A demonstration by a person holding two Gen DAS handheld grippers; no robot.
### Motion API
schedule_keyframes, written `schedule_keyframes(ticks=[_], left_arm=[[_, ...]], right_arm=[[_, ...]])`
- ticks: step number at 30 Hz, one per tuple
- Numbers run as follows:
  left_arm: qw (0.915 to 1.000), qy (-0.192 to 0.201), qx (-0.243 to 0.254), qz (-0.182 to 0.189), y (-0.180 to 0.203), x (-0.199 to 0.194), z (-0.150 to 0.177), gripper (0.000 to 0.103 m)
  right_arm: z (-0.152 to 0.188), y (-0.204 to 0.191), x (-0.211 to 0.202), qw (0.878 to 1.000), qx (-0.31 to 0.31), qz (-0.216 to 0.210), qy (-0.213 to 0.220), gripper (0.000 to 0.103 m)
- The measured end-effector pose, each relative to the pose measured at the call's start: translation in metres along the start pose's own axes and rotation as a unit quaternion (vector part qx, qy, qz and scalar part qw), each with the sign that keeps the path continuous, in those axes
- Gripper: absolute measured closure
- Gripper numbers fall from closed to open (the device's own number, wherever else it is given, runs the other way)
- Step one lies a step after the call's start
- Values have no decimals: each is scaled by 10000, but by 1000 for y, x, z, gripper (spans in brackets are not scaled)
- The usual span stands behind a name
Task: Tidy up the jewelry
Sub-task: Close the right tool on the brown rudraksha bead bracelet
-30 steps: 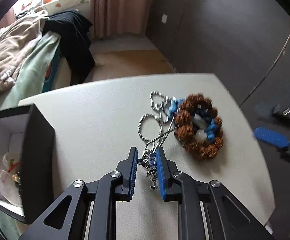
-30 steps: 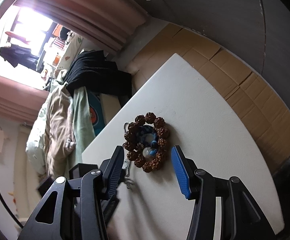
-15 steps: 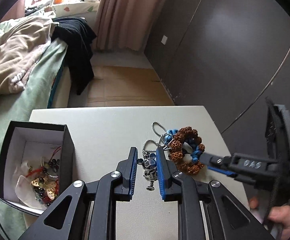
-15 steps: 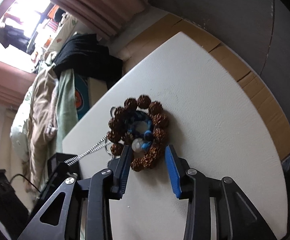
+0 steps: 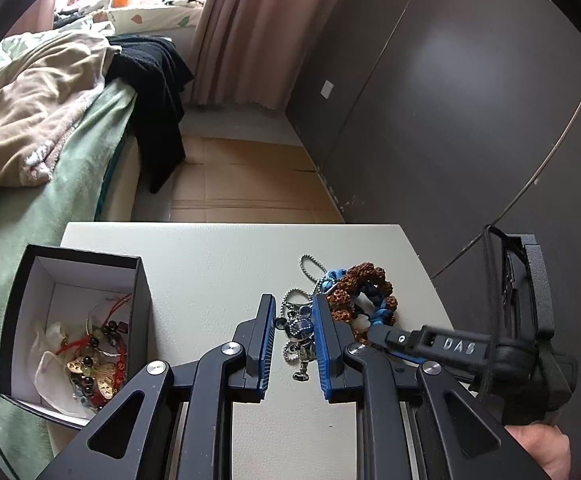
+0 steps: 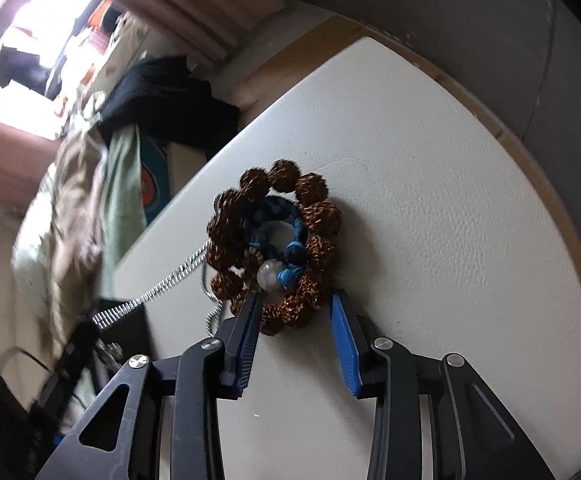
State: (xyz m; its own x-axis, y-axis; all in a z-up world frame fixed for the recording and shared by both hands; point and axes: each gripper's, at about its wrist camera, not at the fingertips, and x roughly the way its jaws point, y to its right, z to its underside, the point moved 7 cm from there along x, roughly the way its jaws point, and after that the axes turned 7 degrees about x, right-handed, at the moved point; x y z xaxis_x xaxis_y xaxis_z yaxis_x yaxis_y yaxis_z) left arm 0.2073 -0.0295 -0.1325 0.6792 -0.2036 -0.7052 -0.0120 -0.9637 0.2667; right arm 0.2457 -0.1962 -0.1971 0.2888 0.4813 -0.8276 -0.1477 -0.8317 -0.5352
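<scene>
My left gripper [image 5: 293, 312] is shut on a silver bear pendant [image 5: 300, 330] and holds it above the white table [image 5: 218, 264]; its ball chain [image 5: 308, 270] trails to the bracelets. A brown bead bracelet [image 5: 364, 280] with a blue cord bracelet [image 5: 378, 312] inside it lies on the table. In the right wrist view my right gripper [image 6: 294, 304] is open, its fingers on either side of the near rim of the brown bracelet [image 6: 318, 216]. The taut chain [image 6: 162, 284] runs left from there.
A black box with a white lining [image 5: 70, 280] stands at the table's left edge and holds several pieces of jewelry [image 5: 94, 360]. A bed with blankets [image 5: 42, 120] lies to the left. A dark wall [image 5: 450, 100] is to the right.
My left gripper has lifted the pendant, pulling the chain taut. My right gripper has moved down to the brown bracelet and narrowed around its near rim.
</scene>
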Motion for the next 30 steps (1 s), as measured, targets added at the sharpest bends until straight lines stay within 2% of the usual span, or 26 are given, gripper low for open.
schedule_keyframes(ticks=[2,3,4,7,9,10,17,21,24,26,27,30], left_arm=[[10000,12,10,-5,1,-1,0,84],[10000,19,11,0,2,-1,0,84],[10000,25,13,5,2,-2,0,84],[9999,97,0,25,2,-8,-3,84],[9999,168,-6,37,2,-14,-5,84],[9998,198,-1,38,1,-16,-6,84],[9990,412,-109,157,2,-35,-15,84],[9988,432,-137,163,0,-37,-16,84],[9987,447,-194,162,-4,-37,-18,84],[9984,488,-242,171,-7,-40,-19,84],[9980,529,-281,176,-10,-43,-21,84],[9973,601,-360,206,-15,-49,-24,84]], right_arm=[[-1,1,0,10000,51,-63,15,67],[0,0,1,10000,24,-28,35,69],[1,1,0,9999,-10,110,84,76],[0,0,0,9998,4,139,138,79],[0,2,-3,9999,126,29,90,89],[0,2,-6,9998,167,-29,85,101],[-5,-5,-36,9990,69,-234,366,101],[-4,-7,-31,9995,63,-203,227,99],[0,-19,-20,9995,-24,-318,88,91],[5,-31,-16,9989,-245,-381,80,66],[7,-38,-13,9984,-350,-446,70,63],[14,-54,-5,9971,-632,-405,138,62]])
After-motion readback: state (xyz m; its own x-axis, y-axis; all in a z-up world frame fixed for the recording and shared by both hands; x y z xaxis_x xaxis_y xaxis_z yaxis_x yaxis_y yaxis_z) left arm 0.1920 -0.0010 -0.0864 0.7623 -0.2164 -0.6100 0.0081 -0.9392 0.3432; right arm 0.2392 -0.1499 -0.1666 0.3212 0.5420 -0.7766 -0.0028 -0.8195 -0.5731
